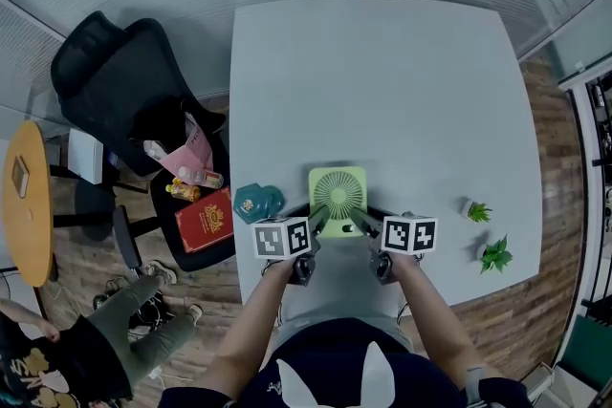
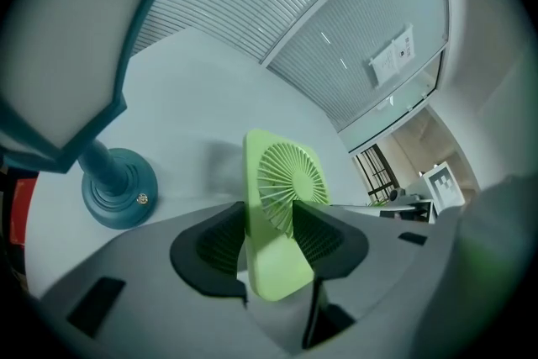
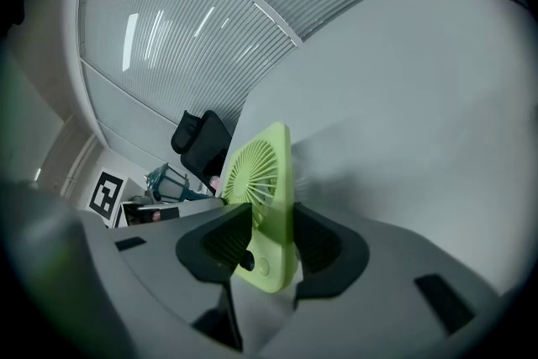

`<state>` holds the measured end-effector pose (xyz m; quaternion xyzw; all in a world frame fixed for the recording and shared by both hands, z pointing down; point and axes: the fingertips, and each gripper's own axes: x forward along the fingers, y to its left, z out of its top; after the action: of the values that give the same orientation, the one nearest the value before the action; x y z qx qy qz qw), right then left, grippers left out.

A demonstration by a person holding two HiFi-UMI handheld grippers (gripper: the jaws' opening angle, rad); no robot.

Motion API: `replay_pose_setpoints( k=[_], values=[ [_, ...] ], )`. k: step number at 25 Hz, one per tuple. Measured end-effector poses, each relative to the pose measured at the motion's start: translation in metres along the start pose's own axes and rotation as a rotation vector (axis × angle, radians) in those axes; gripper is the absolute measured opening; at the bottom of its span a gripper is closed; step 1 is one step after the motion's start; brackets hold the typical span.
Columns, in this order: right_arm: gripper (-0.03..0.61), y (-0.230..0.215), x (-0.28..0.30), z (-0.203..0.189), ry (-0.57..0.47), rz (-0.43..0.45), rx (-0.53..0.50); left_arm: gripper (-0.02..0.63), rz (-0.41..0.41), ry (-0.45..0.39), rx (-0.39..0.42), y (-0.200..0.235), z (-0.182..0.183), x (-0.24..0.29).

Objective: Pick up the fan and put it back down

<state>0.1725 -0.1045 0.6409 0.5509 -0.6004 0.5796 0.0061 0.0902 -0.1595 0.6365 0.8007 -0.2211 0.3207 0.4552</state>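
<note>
A light green square fan (image 1: 337, 196) is near the front edge of the pale grey table (image 1: 382, 81), held from both sides. My left gripper (image 1: 316, 223) is shut on its left edge and my right gripper (image 1: 361, 225) on its right edge. In the left gripper view the fan (image 2: 282, 206) stands between the dark pads (image 2: 220, 244), grille facing right. In the right gripper view the fan (image 3: 267, 189) sits between the pads (image 3: 324, 241), with its knob by the left pad. I cannot tell whether its bottom touches the table.
A teal lantern lamp (image 1: 258, 202) stands just left of the fan, and its base (image 2: 118, 191) shows in the left gripper view. Two small green plants (image 1: 478, 211) (image 1: 495, 254) sit at the right. A black chair (image 1: 124, 81) with a red book (image 1: 204, 220) stands left of the table.
</note>
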Motion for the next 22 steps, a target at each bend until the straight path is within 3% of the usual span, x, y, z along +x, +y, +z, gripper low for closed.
replay_pose_setpoints(
  k=[22],
  values=[
    [0.163,-0.015,0.013,-0.007,0.032,0.002,0.028,0.190,0.063,0.016,0.052,0.007,-0.006,0.013]
  ],
)
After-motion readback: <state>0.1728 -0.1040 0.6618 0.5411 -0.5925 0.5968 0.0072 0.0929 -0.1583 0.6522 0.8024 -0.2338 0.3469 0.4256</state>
